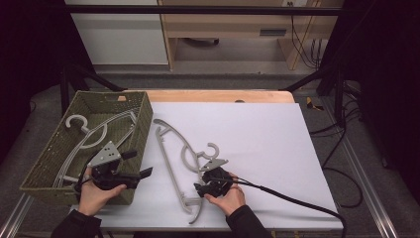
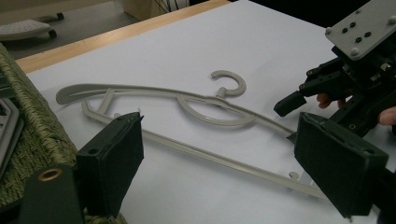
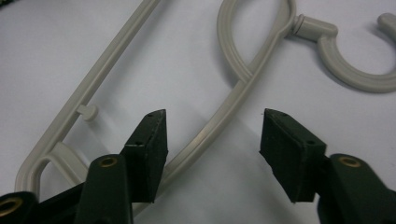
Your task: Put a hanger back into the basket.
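Nearest to me in the right gripper view, the right gripper (image 3: 212,140) has its two black jaws spread with a gap between them, and the sloping arm of the grey hanger (image 3: 219,116) runs up through that gap. I see neither pad pressing on the plastic; the arm passes close by the left-hand pad, but whether it touches I cannot tell.

From the high view, that hanger (image 1: 173,158) lies flat on the white surface (image 1: 257,134), its hook (image 1: 213,148) just beyond my right gripper (image 1: 200,188), its long bar running from near the basket down toward the front edge. My right hand (image 1: 229,198) grips the tool low over the hanger's near end.

My left gripper (image 1: 141,174) sits at the front right corner of the woven basket (image 1: 47,163), jaws spread wide with nothing between them. In the left gripper view those jaws frame the hanger (image 2: 196,112) on the surface beyond, with the basket's wall (image 2: 32,140) at the left and the other gripper coming in from the right.

Inside the basket lies a second hanger (image 1: 91,134), its hook toward the far left corner.
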`<state>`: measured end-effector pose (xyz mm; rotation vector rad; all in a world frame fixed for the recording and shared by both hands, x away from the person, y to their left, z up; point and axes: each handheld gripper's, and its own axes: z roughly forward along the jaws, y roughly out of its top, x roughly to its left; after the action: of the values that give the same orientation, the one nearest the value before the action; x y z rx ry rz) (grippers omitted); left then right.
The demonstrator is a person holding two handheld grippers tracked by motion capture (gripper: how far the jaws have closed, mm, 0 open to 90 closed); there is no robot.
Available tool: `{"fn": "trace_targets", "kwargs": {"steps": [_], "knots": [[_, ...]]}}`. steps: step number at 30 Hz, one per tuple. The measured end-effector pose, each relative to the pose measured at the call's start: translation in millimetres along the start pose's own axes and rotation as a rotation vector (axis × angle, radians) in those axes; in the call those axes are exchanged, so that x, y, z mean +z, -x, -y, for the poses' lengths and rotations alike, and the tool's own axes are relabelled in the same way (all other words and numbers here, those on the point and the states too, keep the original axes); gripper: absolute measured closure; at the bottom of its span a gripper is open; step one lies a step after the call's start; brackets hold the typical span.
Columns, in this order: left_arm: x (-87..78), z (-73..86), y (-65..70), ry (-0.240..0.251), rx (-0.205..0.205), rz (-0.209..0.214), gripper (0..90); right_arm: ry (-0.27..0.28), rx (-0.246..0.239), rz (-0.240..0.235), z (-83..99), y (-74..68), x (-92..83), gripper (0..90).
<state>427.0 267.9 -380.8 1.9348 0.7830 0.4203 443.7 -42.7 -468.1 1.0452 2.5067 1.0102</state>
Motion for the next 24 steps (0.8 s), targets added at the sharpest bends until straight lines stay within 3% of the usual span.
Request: {"fn": "trace_targets", "kwargs": {"steps": [4,10,13,16,17,19,24], "knots": [[0.3,0.0,0.4,-0.002,0.004,-0.001,15.4,-0.026,0.011,-0.014,2.9,-2.7,4.8,48.7],[0.0,0.1,0.1,0.001,0.001,0.0,15.2,-0.031,0.015,0.007,2.4,-4.5,4.6,56.8],[0.0,0.2,0.2,0.0,0.002,0.0,15.2,-0.045,0.041,0.008,1.7,-4.4,3.8,57.6],[0.0,0.4,0.1,-0.001,0.002,-0.001,15.2,-0.049,0.027,0.016,1.7,-1.7,3.1,59.1],[0.0,0.4,0.2,-0.001,0.002,-0.001,15.2,-0.059,0.048,0.019,1.3,-2.2,2.3,59.7],[-0.1,0.5,0.1,0.0,0.002,-0.002,15.2,-0.069,0.038,0.03,1.2,0.3,1.1,60.9],[-0.3,0.7,-0.1,-0.001,0.002,-0.003,15.2,-0.105,0.075,0.047,2.4,7.3,-4.5,64.8]]}}
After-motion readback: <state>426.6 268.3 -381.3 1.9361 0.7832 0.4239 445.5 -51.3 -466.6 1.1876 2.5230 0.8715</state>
